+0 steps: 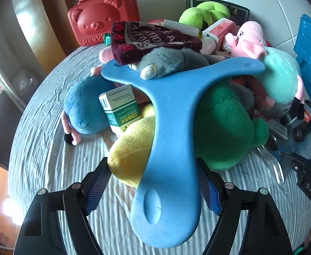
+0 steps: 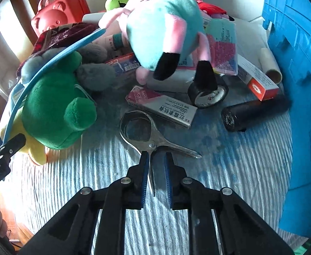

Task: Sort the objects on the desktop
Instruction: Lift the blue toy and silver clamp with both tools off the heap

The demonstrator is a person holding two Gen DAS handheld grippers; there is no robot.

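Lifting the blue three-armed foam boomerang (image 1: 172, 114) could topple the maroon knitted cloth (image 1: 153, 40) resting on it. Left tongs (image 1: 153, 180) stand open around it; right tongs (image 2: 157, 170) grip the steel scissors (image 2: 147, 133).

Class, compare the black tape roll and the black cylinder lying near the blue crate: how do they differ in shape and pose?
The tape roll is a short ring with an open middle and a printed inner core; the black cylinder is long, with no hole showing. The tape roll sits under the plush pig's black foot; the cylinder lies on its side on the cloth, touching the orange-ended box. Both are black and round.
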